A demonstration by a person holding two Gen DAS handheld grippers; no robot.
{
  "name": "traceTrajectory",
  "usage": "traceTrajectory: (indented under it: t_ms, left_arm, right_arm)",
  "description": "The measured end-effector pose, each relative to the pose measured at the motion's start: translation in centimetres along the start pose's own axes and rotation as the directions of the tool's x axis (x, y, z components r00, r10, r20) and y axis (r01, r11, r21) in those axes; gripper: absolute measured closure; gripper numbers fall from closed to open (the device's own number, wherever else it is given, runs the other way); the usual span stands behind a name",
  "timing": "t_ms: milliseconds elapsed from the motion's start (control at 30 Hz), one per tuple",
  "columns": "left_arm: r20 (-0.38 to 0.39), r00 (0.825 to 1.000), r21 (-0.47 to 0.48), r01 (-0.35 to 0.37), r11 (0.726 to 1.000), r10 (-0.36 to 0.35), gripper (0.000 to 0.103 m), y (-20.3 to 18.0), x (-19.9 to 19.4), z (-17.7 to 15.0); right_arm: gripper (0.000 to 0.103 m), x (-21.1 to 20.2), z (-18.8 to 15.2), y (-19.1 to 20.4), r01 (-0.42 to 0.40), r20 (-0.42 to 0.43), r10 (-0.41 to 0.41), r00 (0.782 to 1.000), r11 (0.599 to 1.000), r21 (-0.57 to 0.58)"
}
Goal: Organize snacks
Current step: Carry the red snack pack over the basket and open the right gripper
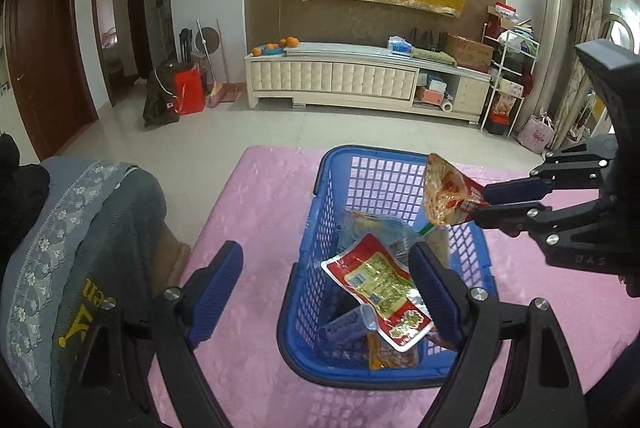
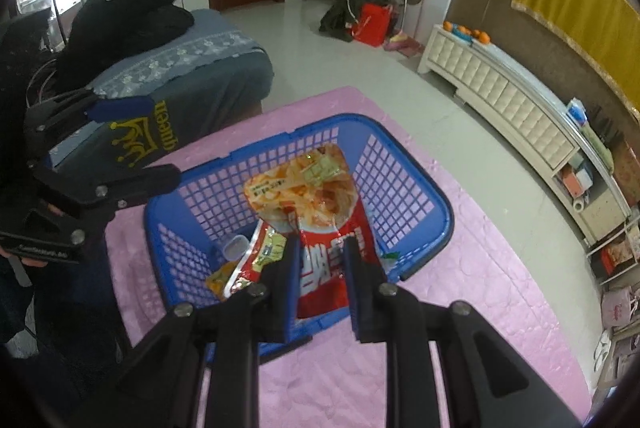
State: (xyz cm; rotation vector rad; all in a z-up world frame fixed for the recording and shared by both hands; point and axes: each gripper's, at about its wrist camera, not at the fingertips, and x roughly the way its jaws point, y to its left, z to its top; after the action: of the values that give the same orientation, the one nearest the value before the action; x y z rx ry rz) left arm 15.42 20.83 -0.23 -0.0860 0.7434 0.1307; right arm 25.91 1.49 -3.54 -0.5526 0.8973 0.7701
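Right gripper [image 2: 320,248] is clamped on a red snack packet [image 2: 320,212], held above the blue basket [image 1: 304,228] on the pink cloth [image 1: 248,196]. Left gripper [image 1: 326,268] stands apart, empty. Several packets already lie inside; this 1 remains to be dropped.

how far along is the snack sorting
Done: several packets already lie in the blue basket, a red and yellow packet on top. In hand: the right gripper is shut on a red snack bag, held over the basket. The left gripper is open and empty. Left: dropping that bag in. No other loose snacks show on the pink cloth.
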Motion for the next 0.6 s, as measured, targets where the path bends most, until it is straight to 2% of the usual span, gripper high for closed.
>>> traceTrajectory:
  t_ms: [267, 333, 433, 467, 500, 600]
  left_arm:
    - [-0.005, 1.0, -0.024, -0.01, 1.0, 0.01, 0.02, 0.5, 1.4, -0.6]
    - [0.006, 1.0, -0.026, -0.021, 0.999, 0.021, 0.019, 0.5, 1.3, -0.8]
    - [-0.016, 1.0, -0.031, -0.015, 0.999, 0.015, 0.02, 0.5, 1.6, -1.1]
    - [-0.024, 1.0, -0.031, -0.012, 0.999, 0.012, 0.02, 0.5, 1.7, -1.2]
    - [-0.029, 1.0, -0.031, -0.01, 0.999, 0.009, 0.02, 0.4, 1.8, -1.2]
    - [-0.027, 1.0, -0.017, 0.0, 1.0, -0.001, 0.02, -0.2, 1.2, -1.9]
  right_arm:
    - [0.078, 3.7, 0.6, -0.2, 0.025, -0.077, -0.022, 0.997, 0.999, 0.034]
    - [0.073, 4.1, 0.7, 0.1, 0.023, -0.087, -0.02, 0.996, 0.999, 0.027]
    - [0.056, 4.9, 0.8, 0.1, 0.023, -0.118, -0.019, 0.993, 0.999, 0.033]
    - [0.041, 5.1, 0.7, 0.0, 0.036, -0.127, -0.031, 0.991, 0.999, 0.037]
    - [0.03, 5.2, 0.6, 0.0, 0.048, -0.126, -0.043, 0.991, 0.998, 0.039]
    - [0.022, 4.0, -0.4, -0.1, 0.084, -0.075, -0.079, 0.994, 0.994, 0.071]
